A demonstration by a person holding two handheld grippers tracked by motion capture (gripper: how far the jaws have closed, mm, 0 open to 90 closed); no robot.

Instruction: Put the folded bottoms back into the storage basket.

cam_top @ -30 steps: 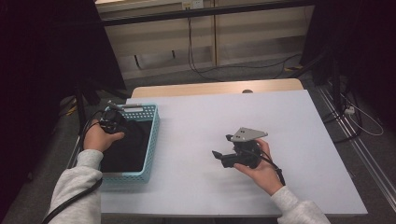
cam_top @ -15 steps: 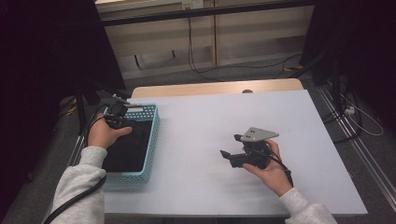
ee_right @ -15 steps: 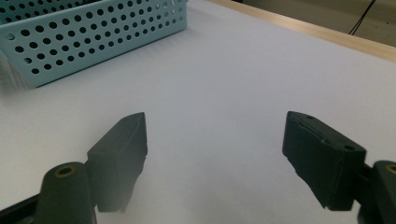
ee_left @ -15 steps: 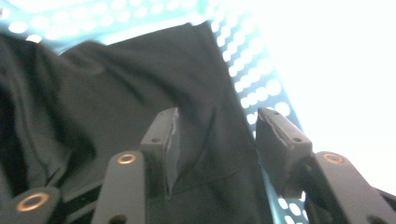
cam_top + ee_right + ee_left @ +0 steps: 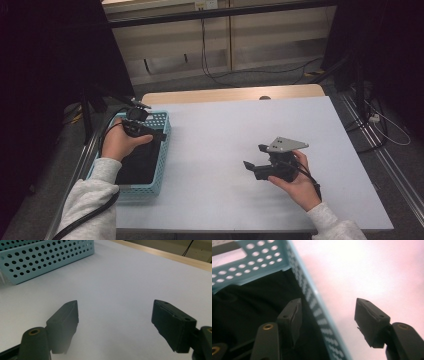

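white table (image 5: 225,135), floor cables (image 5: 215,75)

High cam overhead, far; tool cams close, low; all share basket (image 5: 162,150).

A light-blue plastic basket (image 5: 162,150) with perforated walls sits at the left edge of the white desk (image 5: 225,145), its long side running away from the person. Inside it lies a black, flat-looking thing (image 5: 140,162), dark cloth perhaps, spread across the bottom; I can't tell exactly what it is. The basket stands upright and level.
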